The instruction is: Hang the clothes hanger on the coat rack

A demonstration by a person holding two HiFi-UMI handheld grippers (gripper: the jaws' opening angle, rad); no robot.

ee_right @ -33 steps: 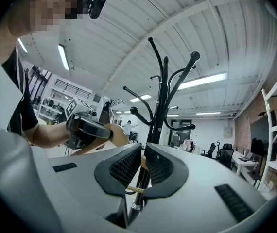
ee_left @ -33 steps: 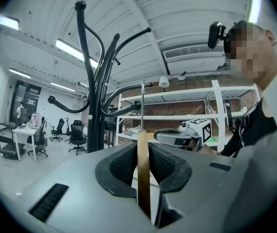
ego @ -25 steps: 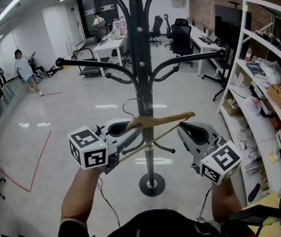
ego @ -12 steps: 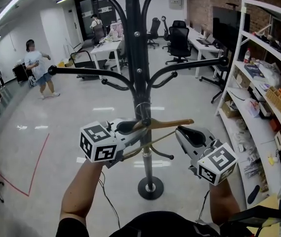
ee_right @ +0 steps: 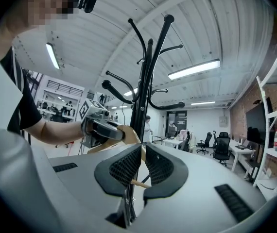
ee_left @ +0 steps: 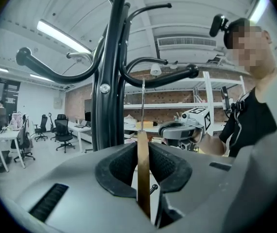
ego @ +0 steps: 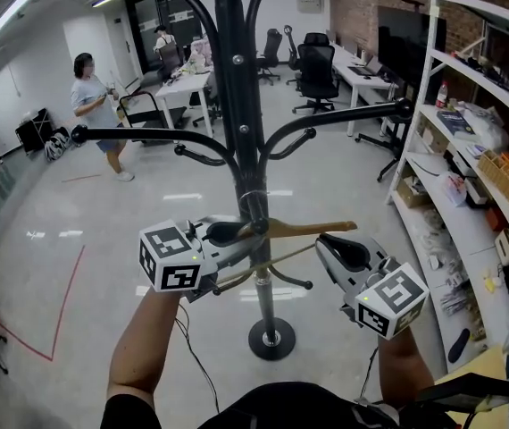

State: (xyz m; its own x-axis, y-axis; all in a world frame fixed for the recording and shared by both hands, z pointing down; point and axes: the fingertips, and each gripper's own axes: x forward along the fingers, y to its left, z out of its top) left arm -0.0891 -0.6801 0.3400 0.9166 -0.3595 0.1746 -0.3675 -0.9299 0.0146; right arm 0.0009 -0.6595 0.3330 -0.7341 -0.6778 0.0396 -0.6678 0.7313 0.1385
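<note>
The clothes hanger [ego: 304, 228], pale wood with a thin lower bar, is held roughly level against the black pole of the coat rack [ego: 237, 105], below the ring of curved arms and well above the round base [ego: 272, 340]. Its wire hook [ee_left: 143, 101] rises straight toward 12 o'clock and ends close by one rack arm [ee_left: 163, 74]. Whether it rests on that arm I cannot tell.

The left tool [ego: 228, 233] comes in from 8 o'clock. Its jaws are partly closed and clamp the wood edge-on near the hanger's middle, just beside the pole. The right tool [ego: 330, 242] comes in from 4 o'clock. Its jaws are drawn to a narrow slit with the hanger's right end pinched in it, and the thin bar crosses the hollow beneath the pads [ee_right: 124, 166].

Open shelving [ego: 433, 105] stands along the 3 o'clock side. At 10 o'clock, well apart from the rack, a person [ego: 89, 96] stands on the pale floor [ego: 103, 222].
</note>
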